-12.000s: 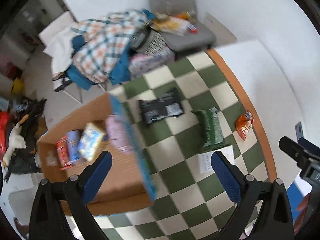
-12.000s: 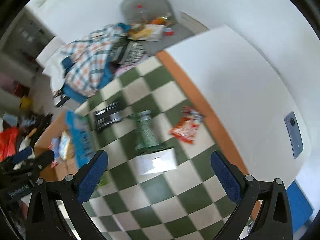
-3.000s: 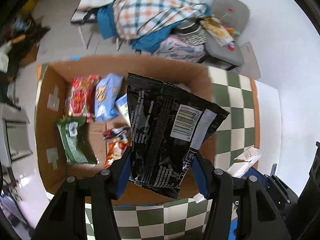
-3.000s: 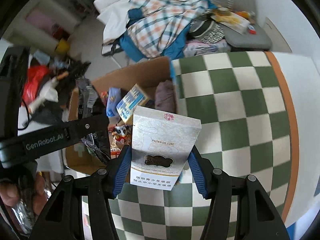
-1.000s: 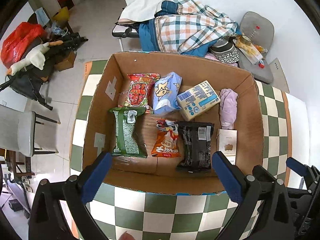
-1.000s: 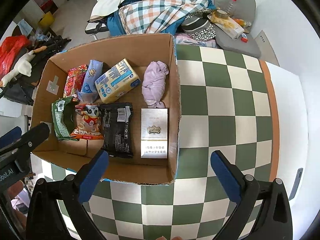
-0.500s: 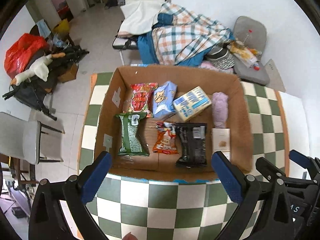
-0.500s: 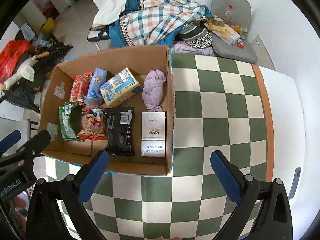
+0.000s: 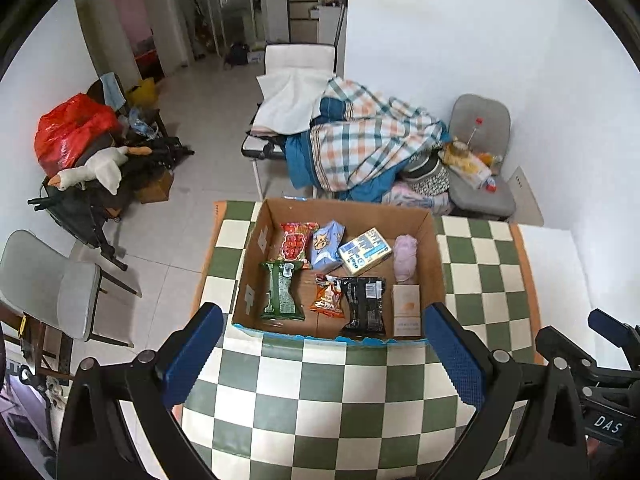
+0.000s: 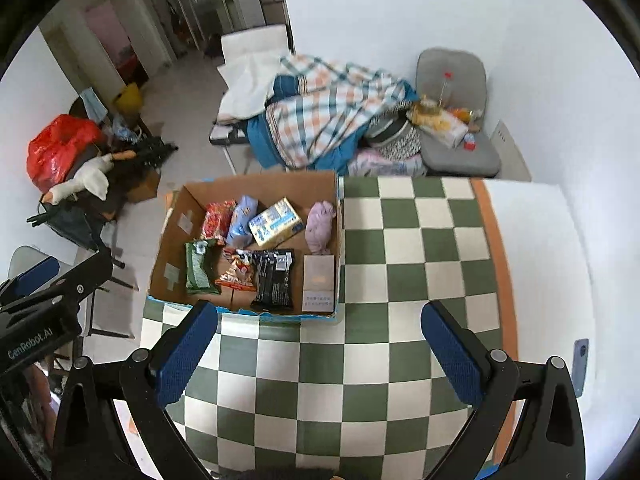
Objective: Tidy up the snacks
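Note:
An open cardboard box (image 9: 436, 256) (image 10: 164, 240) stands on the green-and-white checked table (image 9: 320, 408) (image 10: 400, 280). Inside lie several snacks: a green packet (image 9: 280, 290) (image 10: 199, 266), an orange packet (image 9: 328, 300), a black packet (image 9: 365, 304) (image 10: 274, 276), a pale carton (image 9: 406, 310) (image 10: 319, 282), a red packet (image 9: 295, 240), a light blue packet (image 9: 327, 245), a blue-and-cream box (image 9: 365, 250) (image 10: 276, 222) and a lilac pouch (image 9: 405, 254) (image 10: 320, 226). My left gripper (image 9: 322, 354) is open and empty, high above the box's near edge. My right gripper (image 10: 318, 354) is open and empty too, over the table.
Beyond the table a chair holds a plaid blanket (image 9: 360, 144), and a grey chair (image 9: 480, 160) carries small items. A red bag (image 9: 72, 128) and clutter sit far left. A white wall ledge (image 10: 536, 260) borders the table on the right.
Both grippers have pulled up and back from the box, so it looks smaller and farther. The black packet and the pale carton, held three seconds ago, lie inside it.

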Tool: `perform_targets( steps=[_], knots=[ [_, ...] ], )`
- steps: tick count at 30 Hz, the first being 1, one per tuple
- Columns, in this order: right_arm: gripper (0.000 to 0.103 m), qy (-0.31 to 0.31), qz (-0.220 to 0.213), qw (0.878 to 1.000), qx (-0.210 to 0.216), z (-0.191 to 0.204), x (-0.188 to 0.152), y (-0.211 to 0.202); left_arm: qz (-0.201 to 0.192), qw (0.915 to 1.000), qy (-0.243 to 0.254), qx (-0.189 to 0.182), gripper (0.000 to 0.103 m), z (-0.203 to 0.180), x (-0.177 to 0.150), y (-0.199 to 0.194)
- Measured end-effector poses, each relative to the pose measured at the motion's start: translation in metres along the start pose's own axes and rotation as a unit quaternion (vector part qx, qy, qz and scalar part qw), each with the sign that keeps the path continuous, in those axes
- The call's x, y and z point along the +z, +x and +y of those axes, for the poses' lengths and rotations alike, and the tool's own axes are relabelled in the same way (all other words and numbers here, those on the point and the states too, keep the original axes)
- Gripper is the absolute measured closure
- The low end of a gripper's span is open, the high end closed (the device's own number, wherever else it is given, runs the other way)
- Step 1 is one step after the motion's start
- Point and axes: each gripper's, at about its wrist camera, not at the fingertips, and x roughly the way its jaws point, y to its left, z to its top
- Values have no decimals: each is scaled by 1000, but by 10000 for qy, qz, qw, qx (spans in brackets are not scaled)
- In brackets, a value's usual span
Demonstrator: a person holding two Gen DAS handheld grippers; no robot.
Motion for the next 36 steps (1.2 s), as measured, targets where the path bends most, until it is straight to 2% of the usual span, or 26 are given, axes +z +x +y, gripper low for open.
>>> perform_targets(
  steps=[4,9,12,36],
  knots=[
    [0,-71,-237,9997,-34,-1,-6,-36,-98,9999,-39,-22,0,-1,-5,-26],
    [0,-161,-423,9990,-15,3,-10,-66,-326,9992,101,215,0,-8,-15,-49],
    [0,-186,-487,9986,-69,2,-12,-77,-333,9993,111,138,0,-9,-20,-56],
    [0,-99,-537,9984,-109,-7,-11,-85,-291,9995,74,113,0,-10,-23,-61]
  ],
)
